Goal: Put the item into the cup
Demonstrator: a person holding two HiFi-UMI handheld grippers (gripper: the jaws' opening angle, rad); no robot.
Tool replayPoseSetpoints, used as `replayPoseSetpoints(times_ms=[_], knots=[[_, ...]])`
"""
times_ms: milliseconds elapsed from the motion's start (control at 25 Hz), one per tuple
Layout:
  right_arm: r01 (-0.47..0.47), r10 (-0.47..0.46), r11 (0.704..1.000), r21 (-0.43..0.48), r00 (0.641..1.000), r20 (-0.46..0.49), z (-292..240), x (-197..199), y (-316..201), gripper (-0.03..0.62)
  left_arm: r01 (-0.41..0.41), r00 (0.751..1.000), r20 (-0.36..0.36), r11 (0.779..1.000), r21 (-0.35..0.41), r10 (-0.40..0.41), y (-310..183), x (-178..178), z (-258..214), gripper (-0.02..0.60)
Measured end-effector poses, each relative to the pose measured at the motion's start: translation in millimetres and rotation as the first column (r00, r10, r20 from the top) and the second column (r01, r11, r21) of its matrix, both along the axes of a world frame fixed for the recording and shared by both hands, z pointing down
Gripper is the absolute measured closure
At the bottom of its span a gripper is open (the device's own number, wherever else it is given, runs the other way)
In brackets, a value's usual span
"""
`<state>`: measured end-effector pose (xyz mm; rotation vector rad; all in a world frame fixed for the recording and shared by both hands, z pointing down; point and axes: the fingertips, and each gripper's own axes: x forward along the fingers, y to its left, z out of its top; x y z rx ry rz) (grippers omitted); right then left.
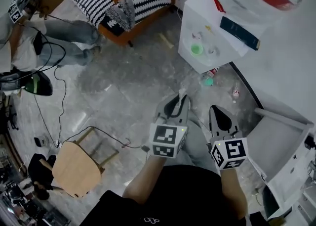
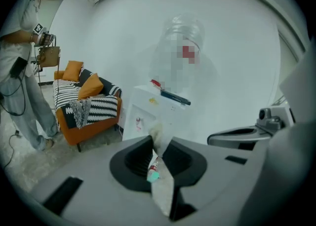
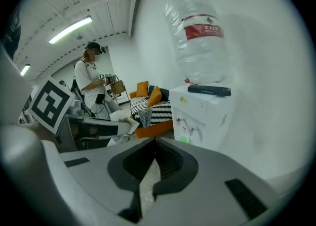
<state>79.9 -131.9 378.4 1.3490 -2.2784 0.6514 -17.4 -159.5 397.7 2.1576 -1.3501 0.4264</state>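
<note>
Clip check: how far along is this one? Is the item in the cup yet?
Done: nothing yet. The green cup sits in the water dispenser tap recess, apart from both grippers. In hand: the left gripper has its fingers shut on a crumpled white scrap; the right gripper is shut, empty. Left: carry the scrap to the cup and drop it in.

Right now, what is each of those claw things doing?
Left gripper: jaws closed on a small white crumpled item.
Right gripper: jaws closed, holding nothing.
</note>
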Motion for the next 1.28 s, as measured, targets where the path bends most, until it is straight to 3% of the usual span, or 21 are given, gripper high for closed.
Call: replayPoseSetpoints(times_ms=[480,1280], knots=[[-0.017,0.016,0.999,-0.04,1.0,-0.025,84,20,-64,0.585,-0.014,0.999,0.03,0.999,-0.039,0.015,-59,13,79,0.525],[-0.035,0.037,0.999,-0.04,0.999,0.04,211,28,-100,0.585,-0.087,0.996,0.023,0.995,-0.051,0.089,-106,49,211,0.526]])
